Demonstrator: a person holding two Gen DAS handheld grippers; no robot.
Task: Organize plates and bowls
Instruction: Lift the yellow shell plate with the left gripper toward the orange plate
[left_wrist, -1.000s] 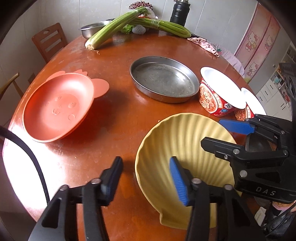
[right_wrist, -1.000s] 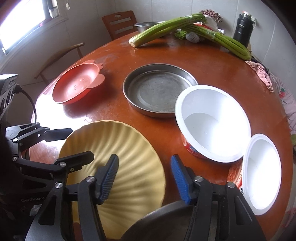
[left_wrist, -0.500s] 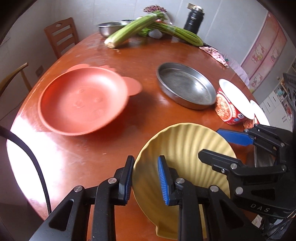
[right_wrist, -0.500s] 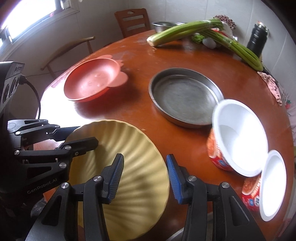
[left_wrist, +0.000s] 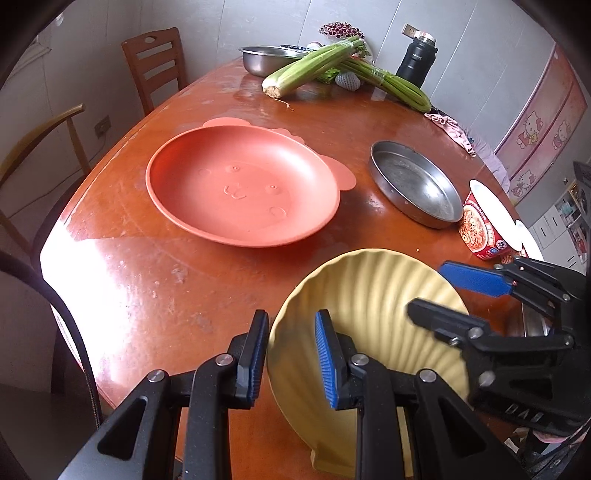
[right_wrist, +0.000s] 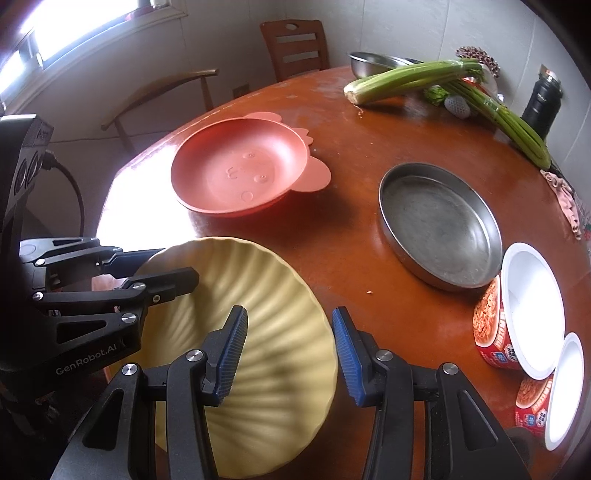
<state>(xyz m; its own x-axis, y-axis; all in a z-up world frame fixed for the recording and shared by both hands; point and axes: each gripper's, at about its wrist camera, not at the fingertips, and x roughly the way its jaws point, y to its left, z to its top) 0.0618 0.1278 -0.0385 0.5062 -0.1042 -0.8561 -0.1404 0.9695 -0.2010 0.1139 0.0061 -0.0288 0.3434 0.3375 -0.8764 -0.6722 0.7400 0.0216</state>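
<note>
Left cam: my left gripper (left_wrist: 290, 354) is pinched narrow over the near rim of the yellow plate (left_wrist: 373, 314), one pad outside, one inside. The plate sits tilted at the edge of the round wooden table (left_wrist: 177, 295), with the pink plate (left_wrist: 242, 192) beyond it and the steel pan (left_wrist: 415, 184) to the right. My right gripper (left_wrist: 448, 297) reads "DAS".

Right cam: the right gripper (right_wrist: 288, 349) is spread wide, straddling the plate's (right_wrist: 266, 325) right rim without touching it. The left one (right_wrist: 162, 267) says "GenRobot.AI". Two noodle cups (right_wrist: 517, 314), a chair (right_wrist: 295, 48), window light.
</note>
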